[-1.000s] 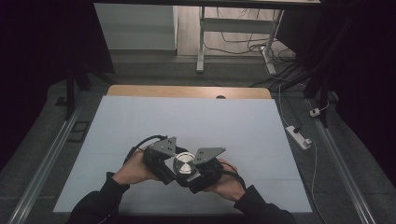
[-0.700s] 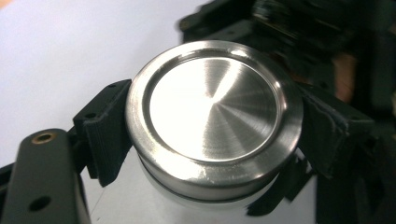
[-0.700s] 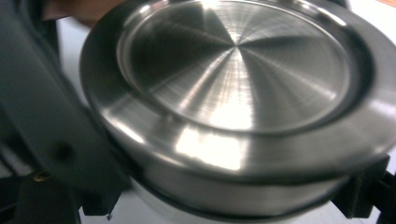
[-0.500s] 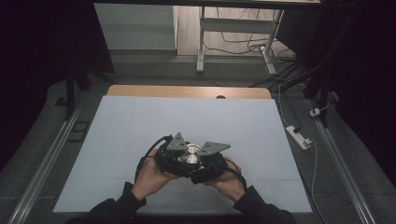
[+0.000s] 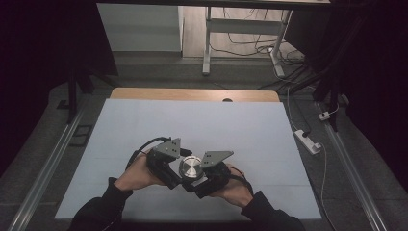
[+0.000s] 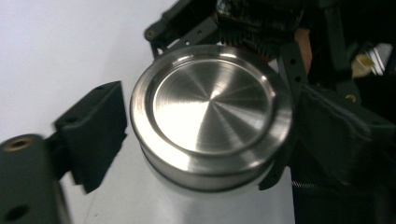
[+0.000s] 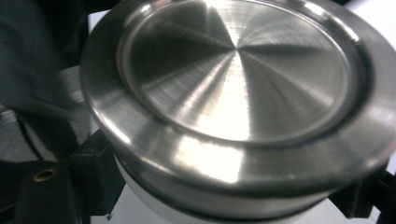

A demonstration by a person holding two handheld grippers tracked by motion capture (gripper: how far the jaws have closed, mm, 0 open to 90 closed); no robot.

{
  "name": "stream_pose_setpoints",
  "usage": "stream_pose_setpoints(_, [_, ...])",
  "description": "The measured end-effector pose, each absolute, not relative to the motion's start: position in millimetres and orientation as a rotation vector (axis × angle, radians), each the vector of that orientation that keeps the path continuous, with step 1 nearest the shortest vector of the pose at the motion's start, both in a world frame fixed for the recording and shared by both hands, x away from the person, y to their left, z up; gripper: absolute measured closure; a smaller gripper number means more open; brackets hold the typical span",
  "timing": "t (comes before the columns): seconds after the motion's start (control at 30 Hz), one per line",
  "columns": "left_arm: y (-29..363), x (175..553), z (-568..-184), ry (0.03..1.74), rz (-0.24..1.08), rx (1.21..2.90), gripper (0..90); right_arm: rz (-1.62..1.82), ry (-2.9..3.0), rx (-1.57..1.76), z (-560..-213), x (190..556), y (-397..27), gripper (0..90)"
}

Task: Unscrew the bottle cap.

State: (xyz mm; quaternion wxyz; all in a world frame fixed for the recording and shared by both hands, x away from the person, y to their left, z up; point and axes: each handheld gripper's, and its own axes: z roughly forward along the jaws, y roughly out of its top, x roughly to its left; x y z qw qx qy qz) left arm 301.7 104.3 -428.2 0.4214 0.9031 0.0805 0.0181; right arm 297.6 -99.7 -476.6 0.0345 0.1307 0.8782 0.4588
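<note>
Left gripper view puts the left gripper (image 6: 196, 135) close around a round container (image 6: 211, 112). Its jaws have just been opening. The left jaw stands a little away from the container's side, with a strip of white table surface between them, so the pads do not press on it, though the container sits between the two jaws. The container has a brushed metal lid (image 6: 212, 100) with a raised rim and a shallow flat centre. Below the lid a white body shows, with a dark ring where the two meet. The lid is on, so what is inside I cannot tell.

Right gripper view shows the same lid (image 7: 233, 79) very near, tilted in the picture, with the white body (image 7: 154, 207) just under it. The right gripper (image 7: 224, 200) has its jaws at both lower corners, tight against the body under the lid, so it is closed on the container and grips it.

High view shows both grippers meeting near the front middle of the table (image 5: 144, 120), the left gripper (image 5: 166, 161) and the right gripper (image 5: 211, 173) on each side of the container (image 5: 190, 168), each one in a hand with a dark sleeve. The lid faces up to the camera. The table is covered with a pale sheet, and a wooden edge (image 5: 192, 94) runs along its far side. On the floor to the right lies a white power strip (image 5: 308, 141), well apart from the table.
</note>
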Motion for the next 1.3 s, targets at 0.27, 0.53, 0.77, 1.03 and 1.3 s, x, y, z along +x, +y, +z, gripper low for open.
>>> stream_pose_setpoints(0.27, [97.8,301.4,-432.2,0.302,0.096,2.228,19.1,1.395,2.679,0.443,-476.6,298.5,-100.1,14.8])
stream_pose_setpoints(0.53, [75.0,293.9,-434.6,0.648,0.233,2.154,19.0,1.329,2.576,0.614,-478.0,306.7,-105.3,14.8])
stream_pose_setpoints(0.77, [83.1,300.2,-428.3,0.584,0.113,2.138,8.3,1.339,2.577,0.612,-477.0,305.6,-105.4,14.8])
stream_pose_setpoints(1.03, [112.4,301.9,-419.9,0.259,0.074,2.208,9.0,1.403,2.660,0.496,-476.4,302.3,-103.1,14.8])
stream_pose_setpoints(1.3, [111.6,303.7,-427.6,0.194,0.037,2.202,20.3,1.406,2.698,0.412,-476.8,295.8,-97.3,14.8])
